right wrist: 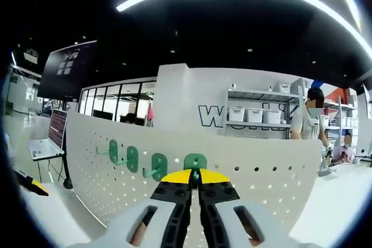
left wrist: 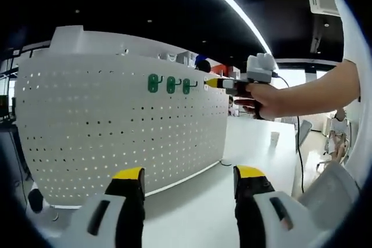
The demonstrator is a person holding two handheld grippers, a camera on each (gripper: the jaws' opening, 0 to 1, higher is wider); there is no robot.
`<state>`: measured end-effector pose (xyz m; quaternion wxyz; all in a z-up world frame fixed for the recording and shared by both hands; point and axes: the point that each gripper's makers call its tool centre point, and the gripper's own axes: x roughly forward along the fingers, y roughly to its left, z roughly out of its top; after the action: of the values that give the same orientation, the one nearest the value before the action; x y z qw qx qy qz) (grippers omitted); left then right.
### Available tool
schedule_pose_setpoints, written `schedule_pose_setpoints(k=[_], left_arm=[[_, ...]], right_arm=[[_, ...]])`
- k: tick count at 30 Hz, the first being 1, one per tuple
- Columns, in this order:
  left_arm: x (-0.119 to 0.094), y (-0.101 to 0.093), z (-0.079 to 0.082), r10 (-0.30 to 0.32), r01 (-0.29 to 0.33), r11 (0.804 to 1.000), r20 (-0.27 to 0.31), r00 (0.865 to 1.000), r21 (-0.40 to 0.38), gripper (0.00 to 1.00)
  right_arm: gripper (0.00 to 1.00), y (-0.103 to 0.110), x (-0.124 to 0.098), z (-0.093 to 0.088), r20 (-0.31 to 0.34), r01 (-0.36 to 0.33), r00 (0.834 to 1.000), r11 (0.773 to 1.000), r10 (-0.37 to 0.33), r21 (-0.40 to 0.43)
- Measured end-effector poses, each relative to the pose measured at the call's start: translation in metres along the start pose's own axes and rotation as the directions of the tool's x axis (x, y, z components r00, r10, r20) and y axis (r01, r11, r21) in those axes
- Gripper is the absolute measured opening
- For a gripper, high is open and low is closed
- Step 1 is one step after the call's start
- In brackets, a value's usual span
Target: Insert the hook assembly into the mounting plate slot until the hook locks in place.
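Left gripper low in the left gripper view, jaws spread wide over the bare white table, yellow tips well apart, gripping nothing and touching nothing. Beyond it, standing upright on the table, a white perforated mounting plate curving away to the far right. High on that plate, near its upper right part, three green hooks seated in a row, side by side. Just right of that row, right gripper held up in a person's hand, yellow tip close to the plate at the height of the hooks; contact with the plate impossible to judge from this side. In the right gripper view, right gripper with jaws drawn nearly together, only a thin gap between the yellow tips, pinching a fourth green hook whose rounded backplate rises just above the tips, right against the plate's face at the right end of the row. Whether that hook is fully seated in its slots: cannot tell. Left of it, the three mounted hooks stepping away toward the far left. Behind the plate, shelving with white bins and a person standing at the far right.
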<state>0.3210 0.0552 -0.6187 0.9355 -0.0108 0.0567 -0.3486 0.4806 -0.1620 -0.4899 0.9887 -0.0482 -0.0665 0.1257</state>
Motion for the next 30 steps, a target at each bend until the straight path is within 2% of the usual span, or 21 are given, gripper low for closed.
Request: schedule_pose_setpoints(k=[22, 30], left_arm=[[-0.011, 0.013, -0.007, 0.055, -0.055, 0.998, -0.032, 0.998, 0.011, 0.62], [-0.013, 0.016, -0.01, 0.062, -0.062, 0.998, -0.041, 0.997, 0.01, 0.61]], right_arm=[[0.01, 0.002, 0.016, -0.01, -0.006, -0.017, 1.0, 1.0, 0.017, 0.009], [0.01, 0.002, 0.019, -0.014, 0.001, 0.02, 1.0, 0.999, -0.02, -0.026]])
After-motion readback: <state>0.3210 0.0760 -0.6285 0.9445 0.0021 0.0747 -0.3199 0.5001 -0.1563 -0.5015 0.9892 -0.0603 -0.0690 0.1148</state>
